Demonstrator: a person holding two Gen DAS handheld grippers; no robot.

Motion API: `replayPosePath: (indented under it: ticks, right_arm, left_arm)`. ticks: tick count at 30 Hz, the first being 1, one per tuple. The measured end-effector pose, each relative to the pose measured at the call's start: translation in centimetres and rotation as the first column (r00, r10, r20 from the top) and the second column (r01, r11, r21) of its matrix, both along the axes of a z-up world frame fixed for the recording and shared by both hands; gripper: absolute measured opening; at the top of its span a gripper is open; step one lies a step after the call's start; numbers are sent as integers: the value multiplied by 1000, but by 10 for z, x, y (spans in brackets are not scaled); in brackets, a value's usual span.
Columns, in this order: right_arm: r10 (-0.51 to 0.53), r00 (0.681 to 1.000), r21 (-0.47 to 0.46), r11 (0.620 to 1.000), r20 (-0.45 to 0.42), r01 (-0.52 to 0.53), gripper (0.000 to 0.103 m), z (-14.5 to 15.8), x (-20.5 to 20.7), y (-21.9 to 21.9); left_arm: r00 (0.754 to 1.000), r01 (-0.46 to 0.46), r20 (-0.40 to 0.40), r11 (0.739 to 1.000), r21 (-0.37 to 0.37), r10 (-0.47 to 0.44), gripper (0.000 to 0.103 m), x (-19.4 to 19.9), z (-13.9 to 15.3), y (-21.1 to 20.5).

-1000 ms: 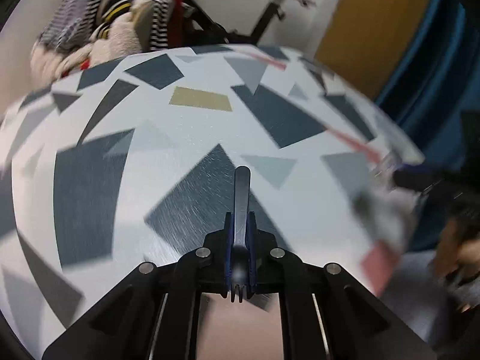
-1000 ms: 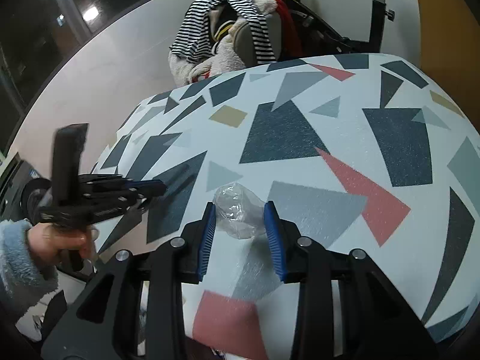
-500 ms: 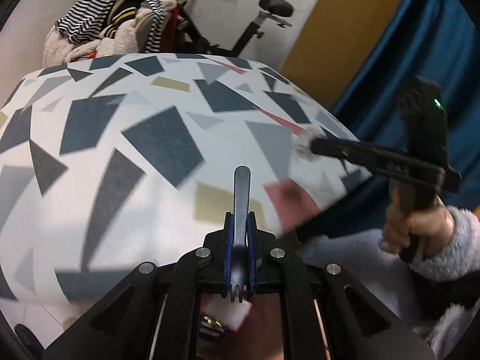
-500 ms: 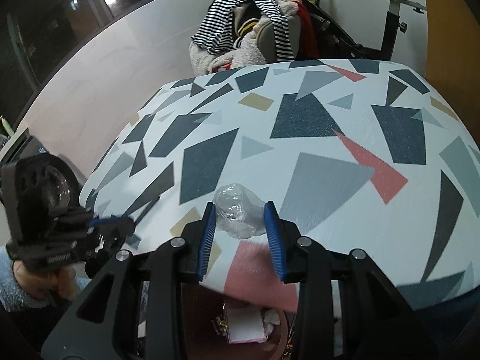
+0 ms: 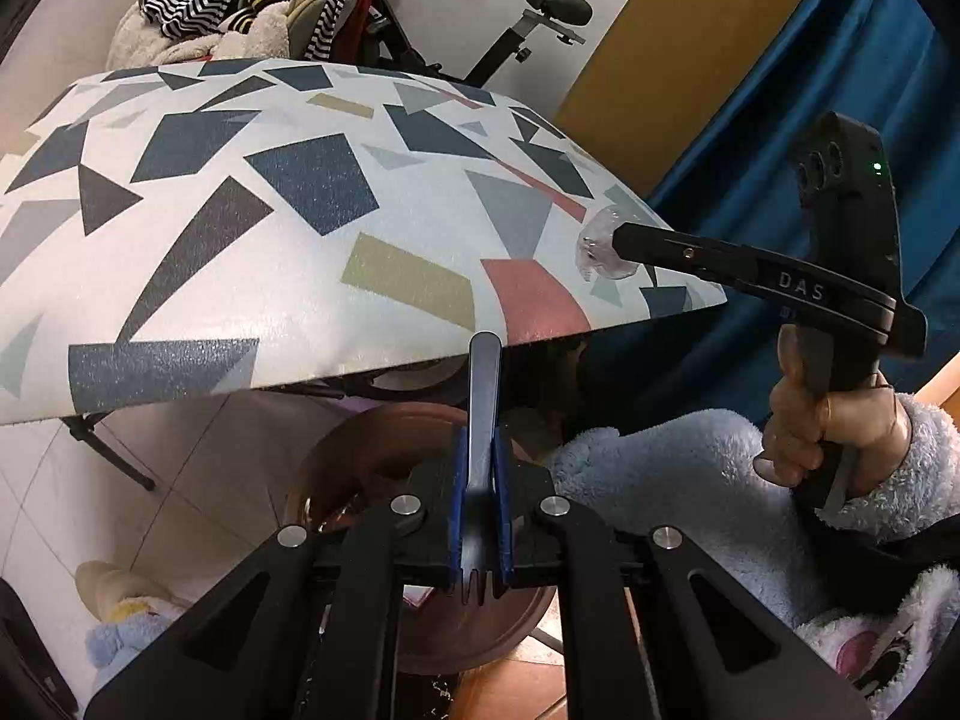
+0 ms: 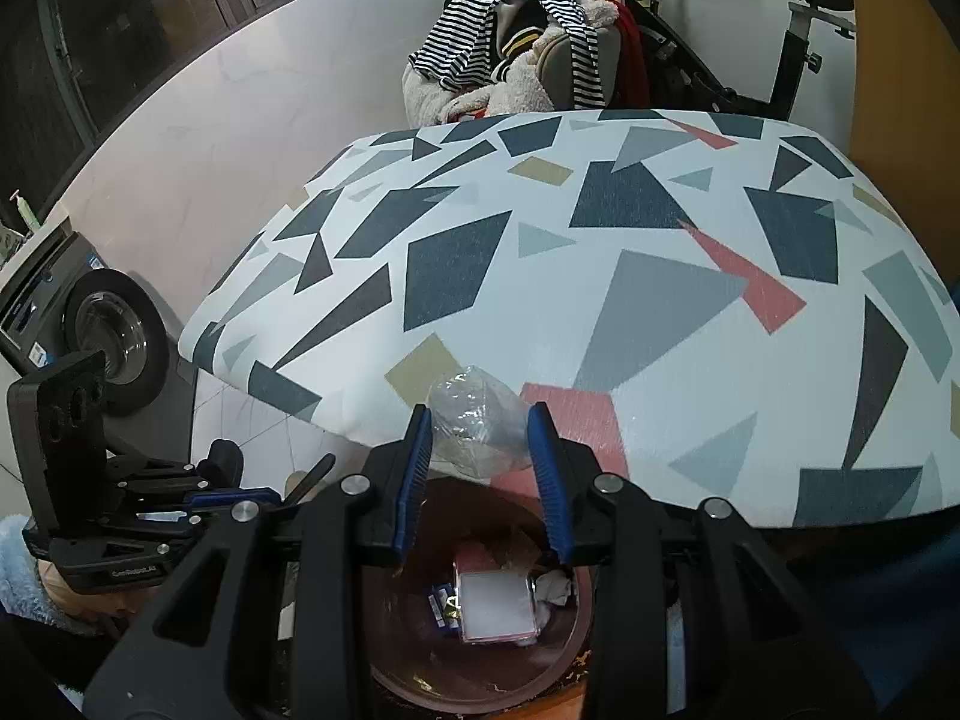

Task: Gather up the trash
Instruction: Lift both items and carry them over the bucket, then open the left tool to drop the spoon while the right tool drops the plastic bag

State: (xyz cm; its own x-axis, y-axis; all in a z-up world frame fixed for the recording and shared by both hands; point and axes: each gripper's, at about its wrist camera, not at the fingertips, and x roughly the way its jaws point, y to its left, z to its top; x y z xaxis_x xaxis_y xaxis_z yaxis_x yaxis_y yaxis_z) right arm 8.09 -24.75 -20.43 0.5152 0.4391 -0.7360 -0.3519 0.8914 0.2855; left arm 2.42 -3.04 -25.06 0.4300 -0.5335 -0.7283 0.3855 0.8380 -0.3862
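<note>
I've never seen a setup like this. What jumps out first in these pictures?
Probably the table with its bold pattern of grey, navy and pink shapes. Next, the right hand-held gripper pinching a crumpled clear plastic wrapper at the table's near edge, above a brown trash bin with litter inside. The left hand-held gripper clamps a dark plastic fork.

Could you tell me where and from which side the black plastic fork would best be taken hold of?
Probably by the neck just above the tines, across its flat sides, as the left gripper already clamps the black plastic fork. The handle juts forward along the fingers, tines toward the camera, so the narrow neck sits snugly between the blue pads.
</note>
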Motion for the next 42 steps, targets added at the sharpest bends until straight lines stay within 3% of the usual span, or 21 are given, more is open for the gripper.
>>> replayPosePath:
  ticks: [9,11,13,19,22,30,42]
  right_arm:
    - [-3,1000,-7,1000,-6,3,36,-2,-8,-3]
    - [-2,1000,-8,1000,-10,2,36,-3,-9,-3]
    - [-1,1000,-9,1000,-14,0,36,-4,-9,-3]
    - [7,1000,-20,1000,-27,-7,36,-10,-12,-2]
    - [10,999,-24,1000,-34,-10,36,-13,-13,-1]
    - [24,998,-40,999,-65,-27,36,-24,-16,5]
    - [57,989,-67,996,-134,-66,36,-48,-24,20]
  left_arm:
    - [1000,-5,-22,1000,5,5,10,-2,-4,1]
    - [1000,-1,-21,1000,11,2,20,-2,-4,0]
    - [1000,-10,1,1000,18,10,50,-3,0,1]
    - [994,-55,94,996,67,49,82,-9,20,5]
    - [989,-70,138,994,82,59,93,-13,32,8]
    - [962,-152,243,982,111,122,97,-24,58,21]
    - [940,-285,228,951,119,254,97,-20,55,48]
